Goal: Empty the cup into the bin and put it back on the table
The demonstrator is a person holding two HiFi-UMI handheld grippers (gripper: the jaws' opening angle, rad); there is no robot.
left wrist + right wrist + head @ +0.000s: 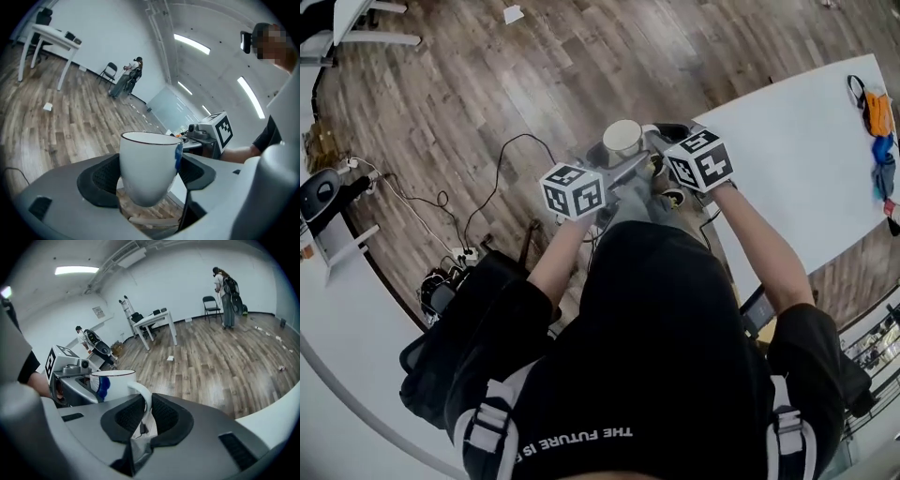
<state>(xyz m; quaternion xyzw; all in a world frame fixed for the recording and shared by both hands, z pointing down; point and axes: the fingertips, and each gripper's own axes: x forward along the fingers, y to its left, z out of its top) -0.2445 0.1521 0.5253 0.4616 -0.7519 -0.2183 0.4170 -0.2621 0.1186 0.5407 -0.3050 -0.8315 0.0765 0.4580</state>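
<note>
We hold the cup (622,141) upright at 12 o'clock, over the floor (487,94). The worktop (797,159) edge lies just toward 3 o'clock. Our left tool (149,177) clamps its body and our right tool (146,416) pinches its handle. No bin shows, and open room runs from 9 to 12 o'clock.

White capital letters are running across the person's black short-sleeved shirt (675,328), near the lower edge of the head view and upside down there; they are reading "THE FUTURE IS" (the end of the line cannot be made out); the two white marker cubes (573,190) (700,159) are carrying black square patterns only, with no letters or digits; a small pale notice (98,311) is hanging on the white wall in the right gripper view, too small to read; the blue patch on the white ceramic cup (147,164) is showing no lettering.
</note>
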